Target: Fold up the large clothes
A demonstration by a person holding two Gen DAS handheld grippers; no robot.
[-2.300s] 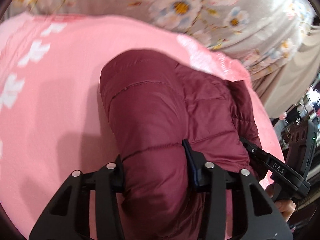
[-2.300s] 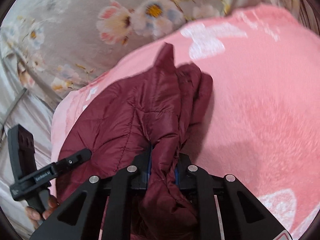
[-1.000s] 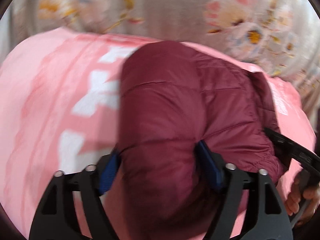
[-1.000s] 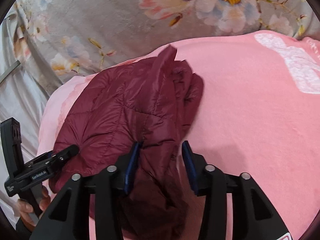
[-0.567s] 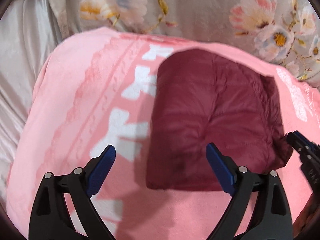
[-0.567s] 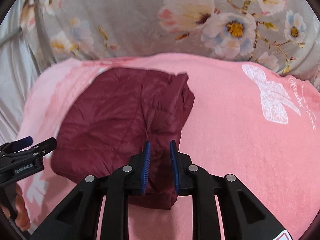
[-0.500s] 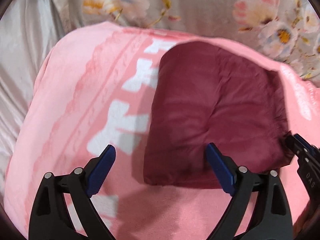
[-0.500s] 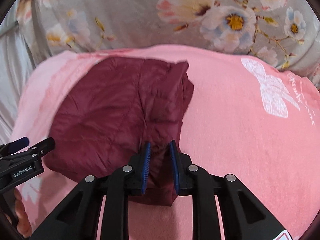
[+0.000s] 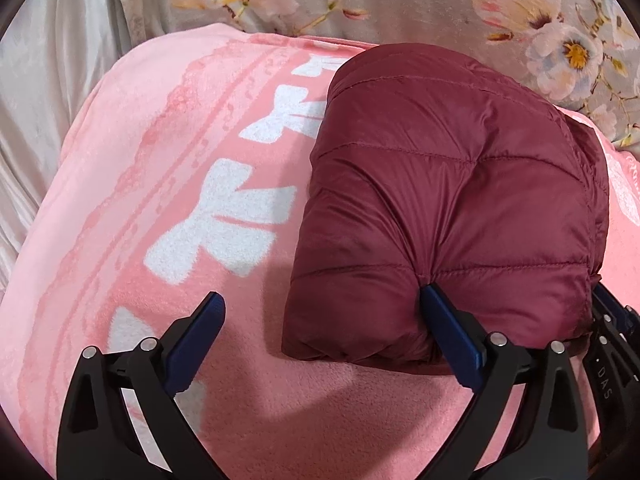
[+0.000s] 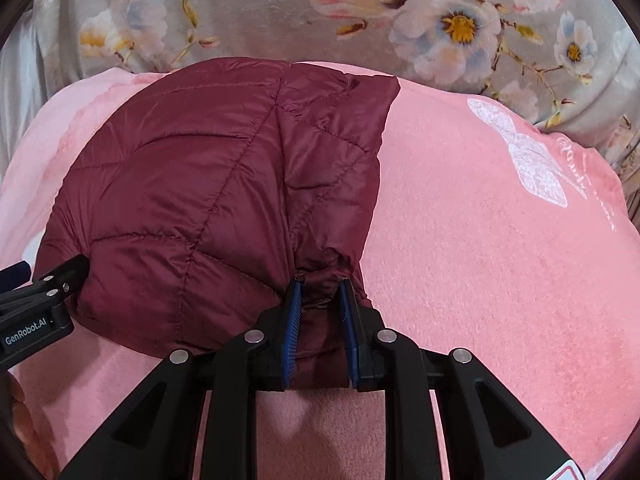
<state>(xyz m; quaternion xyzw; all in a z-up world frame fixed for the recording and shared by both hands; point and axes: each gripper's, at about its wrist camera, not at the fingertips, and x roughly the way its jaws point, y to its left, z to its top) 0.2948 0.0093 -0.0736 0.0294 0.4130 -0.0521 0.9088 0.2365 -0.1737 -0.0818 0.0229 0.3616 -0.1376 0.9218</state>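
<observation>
A: Left wrist view: left gripper (image 9: pixel 320 320) is spread wide, jaws have just been opening. Its right pad touches the near edge of the maroon puffer jacket (image 9: pixel 452 200), the left pad is over bare pink blanket (image 9: pixel 180 184). Only the jacket's near-left corner sits in the gap, nothing pinched.

B: And the right one?

A: Right gripper (image 10: pixel 320 304) is nearly pressed together, pinching a bunched fold at the jacket's near right corner. Jaws closed further within the last second, then held.

B: Where's the jacket?

A: Folded into a puffy block, lying on the pink blanket on the bed, floral grey cover (image 10: pixel 280 12) behind it. The layered edge faces right in the right wrist view.

B: So what's the step?

A: My read: settling the folded bundle. Left side is let go, right corner not yet.

B: How to do it well?

A: Lay the right corner flat on the blanket before releasing, no dragging. Down fill springs back, so I'd press the top with the spread left gripper to push out air while the right opens.

B: Risks?

A: Slick shell. A sideways tug could slide the layers apart and undo the fold.
</observation>
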